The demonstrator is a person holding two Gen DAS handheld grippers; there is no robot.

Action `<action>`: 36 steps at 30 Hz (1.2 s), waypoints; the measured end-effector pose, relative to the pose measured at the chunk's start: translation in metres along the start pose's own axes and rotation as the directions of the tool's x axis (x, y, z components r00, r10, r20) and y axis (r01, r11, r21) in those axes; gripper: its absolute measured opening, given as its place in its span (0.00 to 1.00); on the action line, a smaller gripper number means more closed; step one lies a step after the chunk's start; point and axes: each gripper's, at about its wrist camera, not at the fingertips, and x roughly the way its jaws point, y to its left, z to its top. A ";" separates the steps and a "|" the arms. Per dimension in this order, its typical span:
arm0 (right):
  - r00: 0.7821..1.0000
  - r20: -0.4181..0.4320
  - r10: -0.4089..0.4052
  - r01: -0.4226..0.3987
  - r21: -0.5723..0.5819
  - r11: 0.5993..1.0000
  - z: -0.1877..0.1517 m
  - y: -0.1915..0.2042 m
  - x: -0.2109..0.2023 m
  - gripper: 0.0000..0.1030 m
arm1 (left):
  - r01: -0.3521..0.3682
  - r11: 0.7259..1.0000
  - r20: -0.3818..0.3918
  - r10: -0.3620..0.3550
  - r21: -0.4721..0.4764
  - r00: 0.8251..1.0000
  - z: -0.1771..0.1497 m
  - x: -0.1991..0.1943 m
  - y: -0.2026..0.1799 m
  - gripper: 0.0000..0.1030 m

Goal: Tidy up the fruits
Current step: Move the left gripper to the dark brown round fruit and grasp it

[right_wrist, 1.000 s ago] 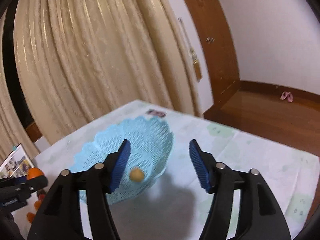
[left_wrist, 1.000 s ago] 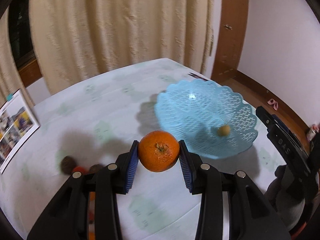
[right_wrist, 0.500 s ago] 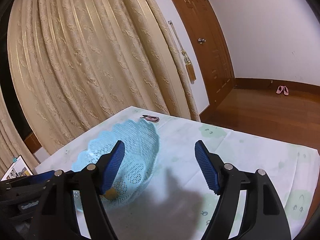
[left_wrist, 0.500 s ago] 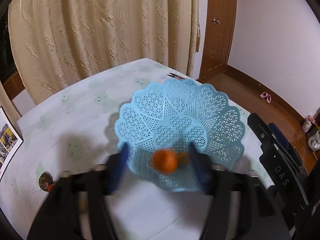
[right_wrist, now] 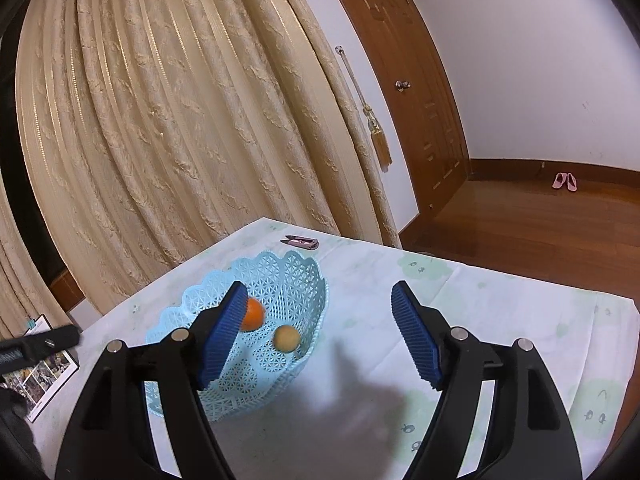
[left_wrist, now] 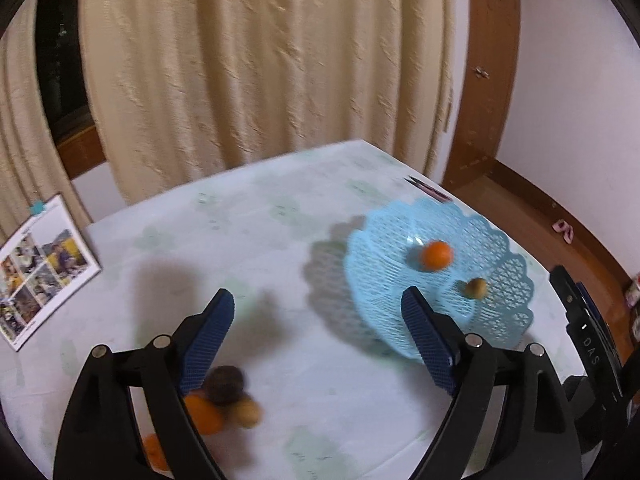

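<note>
1. Orange (left_wrist: 437,255) lies in the blue basket (left_wrist: 508,312), beside a small tan fruit (left_wrist: 475,288).
2. Left gripper (left_wrist: 318,336), its jaws just opened wide and empty, hangs left of the basket.
3. Right gripper (right_wrist: 318,330) hangs wide and empty, near the basket.
4. More fruit (left_wrist: 224,396) lies on the table (left_wrist: 248,240), well left of the basket.

home rm, curtains (right_wrist: 180,120), door (right_wrist: 404,80), slippers (right_wrist: 564,181)
</note>
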 end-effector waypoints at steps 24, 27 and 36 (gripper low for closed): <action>0.973 -0.103 0.207 -0.222 -0.158 0.962 -0.012 0.072 -0.029 0.79 | -0.219 0.956 -0.185 0.184 -0.195 0.965 -0.037 0.024 0.134 0.85; 0.967 -0.136 0.217 -0.239 -0.175 0.955 -0.015 0.077 -0.025 0.79 | -0.239 0.944 -0.258 0.178 -0.228 0.950 -0.046 0.043 0.144 0.85; 0.954 -0.188 0.234 -0.266 -0.172 0.948 -0.023 0.081 -0.016 0.79 | -0.266 0.931 -0.336 0.173 -0.251 0.926 -0.054 0.070 0.154 0.85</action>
